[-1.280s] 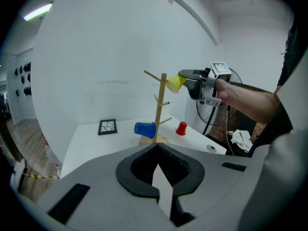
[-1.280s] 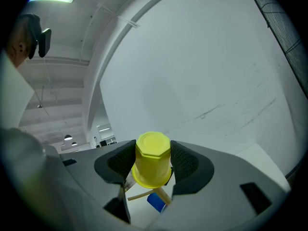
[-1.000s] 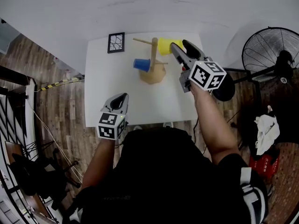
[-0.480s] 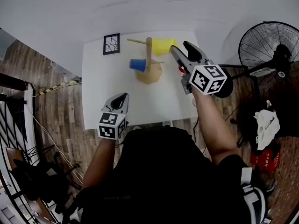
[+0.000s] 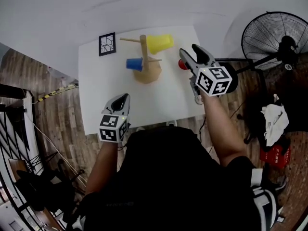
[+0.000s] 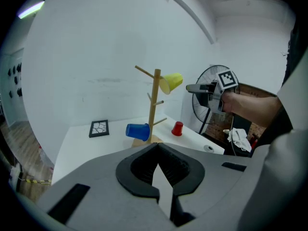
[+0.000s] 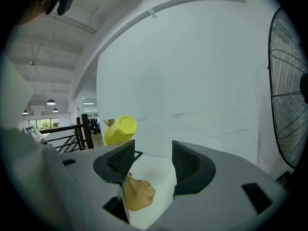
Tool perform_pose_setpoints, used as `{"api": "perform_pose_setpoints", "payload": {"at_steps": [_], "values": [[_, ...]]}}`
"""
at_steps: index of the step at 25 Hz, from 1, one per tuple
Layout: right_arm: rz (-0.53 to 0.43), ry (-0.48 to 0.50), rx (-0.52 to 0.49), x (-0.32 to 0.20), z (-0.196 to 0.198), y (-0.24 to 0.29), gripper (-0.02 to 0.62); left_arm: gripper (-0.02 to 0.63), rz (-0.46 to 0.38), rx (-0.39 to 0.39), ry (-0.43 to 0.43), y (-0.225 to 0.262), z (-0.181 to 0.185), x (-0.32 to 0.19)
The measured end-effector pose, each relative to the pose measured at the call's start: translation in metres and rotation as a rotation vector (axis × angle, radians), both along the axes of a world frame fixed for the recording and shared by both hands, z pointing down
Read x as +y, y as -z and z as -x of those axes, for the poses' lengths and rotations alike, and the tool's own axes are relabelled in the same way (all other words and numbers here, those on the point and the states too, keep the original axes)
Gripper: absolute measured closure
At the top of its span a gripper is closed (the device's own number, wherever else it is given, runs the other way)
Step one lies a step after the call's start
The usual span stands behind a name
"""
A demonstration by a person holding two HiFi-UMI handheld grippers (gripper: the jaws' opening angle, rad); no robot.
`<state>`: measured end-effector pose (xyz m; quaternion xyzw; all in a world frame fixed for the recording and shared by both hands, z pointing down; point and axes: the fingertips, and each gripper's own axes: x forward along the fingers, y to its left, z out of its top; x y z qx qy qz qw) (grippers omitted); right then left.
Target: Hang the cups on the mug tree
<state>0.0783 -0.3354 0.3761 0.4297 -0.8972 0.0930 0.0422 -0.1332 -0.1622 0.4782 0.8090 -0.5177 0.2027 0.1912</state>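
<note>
Drawn back to the right over the last second, the right gripper (image 5: pixel 188 53) no longer sits against the yellow plastic cup (image 5: pixel 160 43). Its jaws stand apart with nothing between them. Only the white worktop (image 5: pixel 98 90) and the tree's foot show through the gap in the right gripper view.

That cup hangs on an upper peg of the wooden mug tree (image 5: pixel 143 52), mouth toward the trunk and bottom pointing outward. This suggests it was let go on purpose once the peg carried it. A blue plastic cup (image 5: pixel 134 64) sits over a lower peg on the opposite side, so two cups look done.

The small red plastic cup (image 5: pixel 182 65) stands on the worktop, apparently mouth down, just beside the right gripper and apart from the tree. It seems to be the one left, and the open jaws nearby are well placed to take it.

The left gripper (image 5: pixel 123 99) hovers above the near part of the worktop with its jaws pressed together on nothing. It is probably parked out of the way while the other hand works. A black-framed picture (image 5: pixel 107 44) lies flat near the far left corner and plays no part.
</note>
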Motion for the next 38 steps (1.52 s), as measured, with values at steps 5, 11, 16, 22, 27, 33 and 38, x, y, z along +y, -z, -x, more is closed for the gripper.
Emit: {"api": "perform_pose_setpoints", "payload": {"at_steps": [5,11,16,22,27,33,38], "values": [[0.026,-0.025,0.163,-0.001,-0.021,-0.044,0.362,0.589,0.017,-0.004,0.009,-0.005,-0.003,0.001],[0.082,-0.016,0.313,-0.005,-0.037,-0.1,0.36,0.589,0.056,-0.017,0.024,-0.014,-0.005,0.003],[0.135,-0.006,0.367,-0.017,-0.044,-0.136,0.362,0.589,0.065,-0.026,0.055,-0.016,-0.005,0.005],[0.186,-0.009,0.406,-0.04,-0.048,-0.169,0.362,0.589,0.08,-0.037,0.093,-0.019,-0.003,0.01],[0.233,-0.034,0.419,-0.056,-0.055,-0.192,0.36,0.589,0.101,-0.046,0.122,-0.021,-0.002,0.017],[0.282,-0.053,0.396,-0.068,-0.052,-0.209,0.36,0.589,0.114,-0.055,0.152,-0.021,0.003,0.022],[0.313,-0.066,0.403,-0.07,-0.051,-0.22,0.36,0.589,0.119,-0.059,0.175,-0.021,0.009,0.026]]}}
